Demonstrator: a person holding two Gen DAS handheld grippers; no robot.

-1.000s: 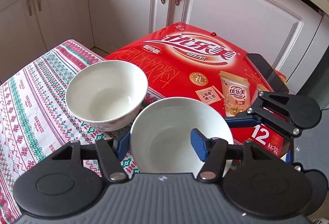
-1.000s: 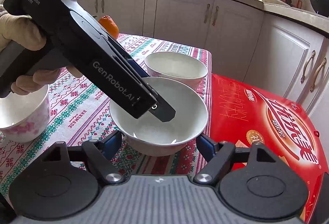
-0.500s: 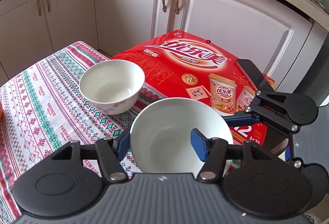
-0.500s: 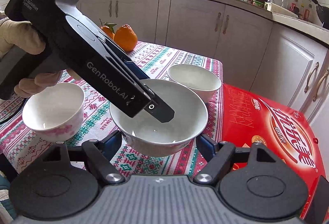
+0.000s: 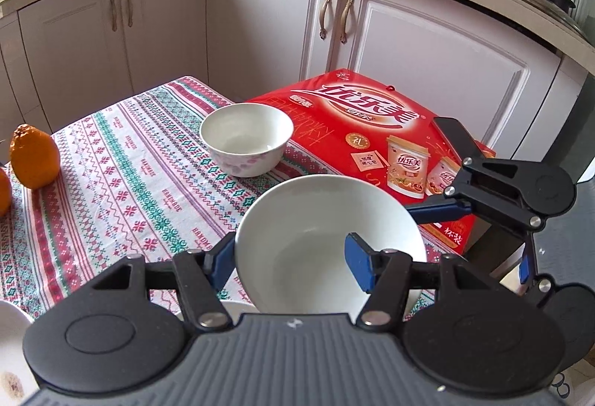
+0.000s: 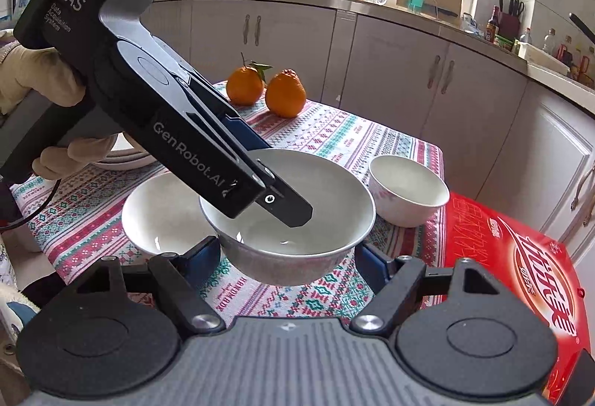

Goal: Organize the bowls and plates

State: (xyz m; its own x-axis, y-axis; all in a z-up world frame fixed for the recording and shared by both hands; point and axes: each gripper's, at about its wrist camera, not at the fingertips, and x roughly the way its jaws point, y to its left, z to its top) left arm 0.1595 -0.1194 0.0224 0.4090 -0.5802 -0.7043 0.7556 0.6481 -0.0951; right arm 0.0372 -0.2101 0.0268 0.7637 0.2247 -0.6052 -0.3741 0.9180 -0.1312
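Observation:
A plain white bowl [image 5: 316, 238] hangs above the patterned tablecloth [image 5: 122, 182], held from two sides. My left gripper [image 5: 290, 259] is shut on its near wall, one blue pad inside and one outside. In the right wrist view the same bowl [image 6: 327, 179] sits between the pads of my right gripper [image 6: 288, 257], which press on its lower sides. A small floral bowl [image 5: 247, 138] stands near the table's far edge. Another white bowl [image 6: 163, 212] rests on the cloth, below and left of the lifted one.
A red gift box [image 5: 372, 130] lies beside the table on the right with a dark phone [image 5: 457, 138] on it. Two oranges [image 6: 266, 89] sit at the far end of the table. Stacked plates [image 6: 122, 156] peek out behind the left gripper's body. White cabinets lie beyond.
Both grippers have risen and drawn back from the red box with the white bowl between them. The floral bowl now looks farther off, and the oranges and a second bowl have come into view.

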